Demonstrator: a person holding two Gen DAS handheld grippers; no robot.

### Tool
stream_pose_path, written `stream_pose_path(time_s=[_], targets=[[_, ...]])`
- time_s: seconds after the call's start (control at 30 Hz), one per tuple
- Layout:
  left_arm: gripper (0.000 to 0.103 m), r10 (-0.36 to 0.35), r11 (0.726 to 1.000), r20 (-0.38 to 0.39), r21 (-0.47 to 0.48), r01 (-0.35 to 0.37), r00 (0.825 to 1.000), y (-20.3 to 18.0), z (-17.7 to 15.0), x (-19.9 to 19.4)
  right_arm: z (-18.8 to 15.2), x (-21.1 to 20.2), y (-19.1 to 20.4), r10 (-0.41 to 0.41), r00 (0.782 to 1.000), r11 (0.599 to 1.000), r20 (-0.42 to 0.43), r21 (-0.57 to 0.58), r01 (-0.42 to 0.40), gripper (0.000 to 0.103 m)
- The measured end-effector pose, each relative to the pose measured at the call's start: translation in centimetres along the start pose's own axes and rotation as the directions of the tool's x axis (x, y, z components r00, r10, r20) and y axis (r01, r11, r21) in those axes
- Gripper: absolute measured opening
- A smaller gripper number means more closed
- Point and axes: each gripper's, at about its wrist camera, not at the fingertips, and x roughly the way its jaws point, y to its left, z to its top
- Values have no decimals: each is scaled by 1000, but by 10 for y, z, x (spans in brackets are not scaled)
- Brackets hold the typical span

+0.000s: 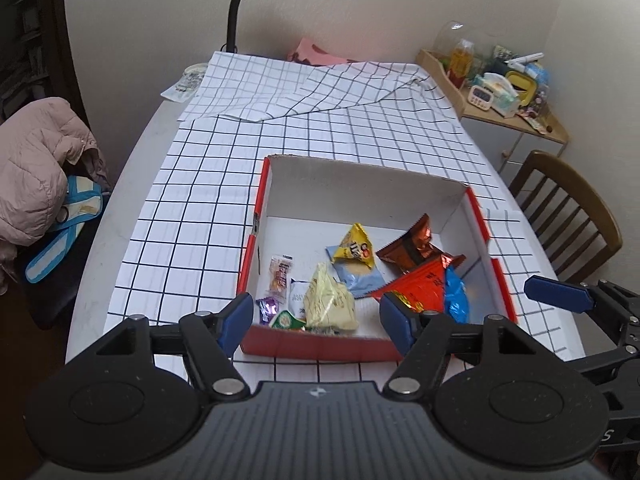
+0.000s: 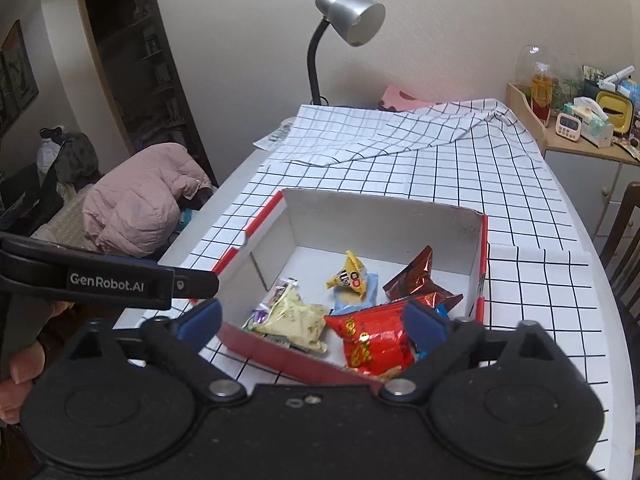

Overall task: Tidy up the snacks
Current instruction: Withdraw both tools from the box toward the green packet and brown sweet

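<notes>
Snack packets lie in a shallow red cardboard box with a white inside [image 1: 452,200], on the black-and-white checked tablecloth [image 1: 192,216]. Only the left wrist view shows the blue foil packet [image 1: 456,300] clearly; the right wrist view alone shows a person's hand [image 2: 20,364] at the left edge. The red foil bag [image 2: 372,340] runs its long axis across the box's near wall. Beside it lie a pale cream packet [image 2: 298,320], a yellow pyramid packet [image 2: 350,278] and a brown foil packet [image 2: 416,280]. The left gripper [image 1: 316,320] and right gripper [image 2: 312,322] both stand spread, empty.
</notes>
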Motion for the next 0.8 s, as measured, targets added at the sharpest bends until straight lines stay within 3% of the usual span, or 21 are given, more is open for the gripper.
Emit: stream_pose_path(time_s=[0.23, 0.33, 0.4, 0.6, 0.8], targets=[[76, -44, 998, 27, 43, 42, 999, -2, -20, -23, -18, -18, 8, 25, 1000, 1000, 4, -14, -25, 102], [88, -62, 997, 33, 42, 60, 998, 0, -30, -27, -29, -22, 9, 28, 1000, 1000, -1, -13, -28, 102], [89, -65, 998, 27, 30, 64, 998, 2, -38, -27, -37, -23, 8, 28, 1000, 1000, -6, -13, -28, 102], [89, -22, 999, -32, -24, 22, 999, 5, -64, -4, -70, -13, 8, 13, 999, 999, -52, -38, -15, 101], [89, 66, 997, -108, -34, -70, 992, 6, -92, 29, -99, 4, 7, -1, 995, 998, -104, -55, -5, 97]])
